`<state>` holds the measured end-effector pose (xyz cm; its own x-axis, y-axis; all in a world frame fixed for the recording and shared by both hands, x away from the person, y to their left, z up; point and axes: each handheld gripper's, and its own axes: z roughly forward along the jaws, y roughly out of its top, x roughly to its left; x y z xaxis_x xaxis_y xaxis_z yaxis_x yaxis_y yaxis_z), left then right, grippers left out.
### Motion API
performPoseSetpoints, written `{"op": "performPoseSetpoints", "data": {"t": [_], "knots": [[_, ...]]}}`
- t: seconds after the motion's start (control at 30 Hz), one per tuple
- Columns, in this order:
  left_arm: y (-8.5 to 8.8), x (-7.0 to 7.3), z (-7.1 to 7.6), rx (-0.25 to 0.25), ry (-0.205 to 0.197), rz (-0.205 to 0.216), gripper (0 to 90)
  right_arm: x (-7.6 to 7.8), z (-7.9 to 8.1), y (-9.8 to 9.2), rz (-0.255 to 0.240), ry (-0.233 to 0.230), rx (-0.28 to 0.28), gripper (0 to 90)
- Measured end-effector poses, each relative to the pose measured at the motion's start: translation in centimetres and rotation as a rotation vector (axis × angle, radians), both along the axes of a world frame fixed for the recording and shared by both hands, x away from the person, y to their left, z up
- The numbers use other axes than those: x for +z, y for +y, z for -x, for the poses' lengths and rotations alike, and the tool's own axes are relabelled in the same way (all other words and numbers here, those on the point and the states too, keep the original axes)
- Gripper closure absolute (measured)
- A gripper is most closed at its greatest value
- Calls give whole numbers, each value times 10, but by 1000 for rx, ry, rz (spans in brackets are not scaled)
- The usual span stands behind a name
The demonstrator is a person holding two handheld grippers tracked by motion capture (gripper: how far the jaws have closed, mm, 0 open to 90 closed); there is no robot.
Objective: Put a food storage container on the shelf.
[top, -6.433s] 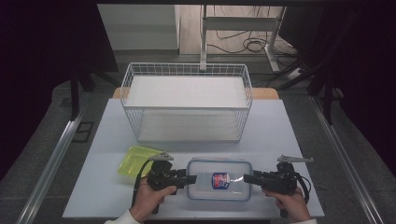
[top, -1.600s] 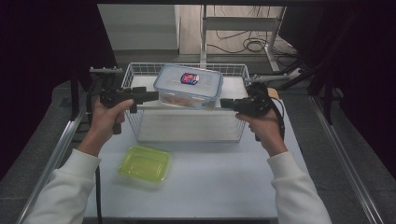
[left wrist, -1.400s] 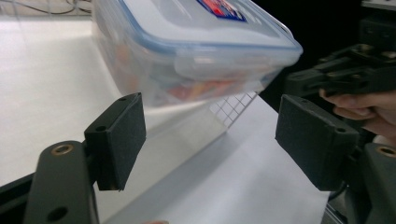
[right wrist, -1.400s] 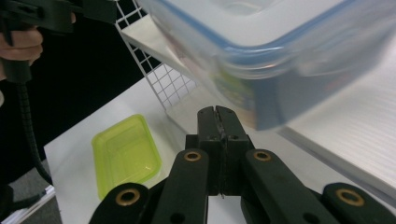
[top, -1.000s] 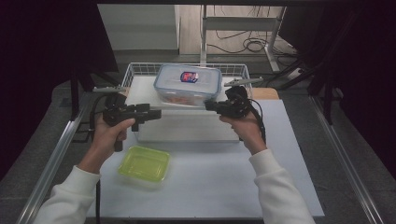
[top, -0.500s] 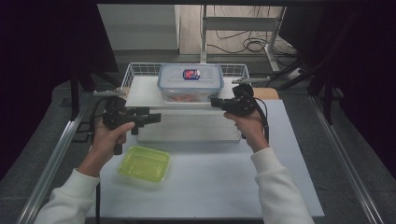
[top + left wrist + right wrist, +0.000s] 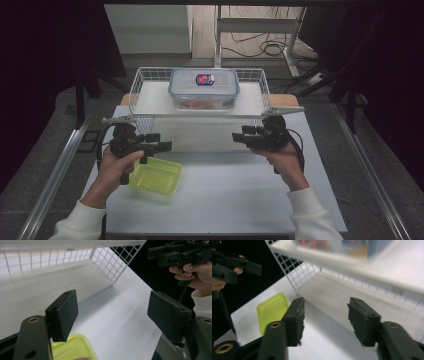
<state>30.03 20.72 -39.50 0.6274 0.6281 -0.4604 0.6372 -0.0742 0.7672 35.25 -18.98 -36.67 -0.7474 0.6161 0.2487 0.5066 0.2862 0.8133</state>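
Now the clear lidded container [image 7: 203, 89] sits inside the white wire basket [image 7: 145, 80] at the far side of the table [image 7: 235, 200], toward the basket's back, upright, with a red and blue label on its lid and something orange showing through its wall; neither gripper touches it; in the right gripper view it is a blur [image 7: 337, 246] above the basket's rim. Nearer the person, the right gripper [image 7: 240, 137] hangs in front of the basket's near wall, well apart from the container; its jaws have just been opening and stand apart with nothing between them [image 7: 324, 322]. The left gripper [image 7: 165, 146] is held low at the table's left, its jaws also wide and holding nothing [image 7: 112, 312]; just below it lies a yellow-green lid [image 7: 156, 176], flat on the table.
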Motion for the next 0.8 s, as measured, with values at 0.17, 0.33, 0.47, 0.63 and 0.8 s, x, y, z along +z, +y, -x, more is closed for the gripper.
{"op": "performPoseSetpoints", "data": {"t": [0.17,0.33,0.47,0.63,0.8], "knots": [[-1,-17,13,-12,6,-52,242,-26,16,-12,44,29,13,372],[-5,-36,21,-22,26,-89,247,-46,28,-23,51,63,4,358],[-8,-49,25,-31,51,-115,245,-57,35,-31,48,86,0,355],[-12,-61,30,-42,69,-168,253,-64,39,-35,68,99,-2,356],[-11,-64,30,-30,78,-191,269,-69,40,-36,83,111,-6,356]]}}
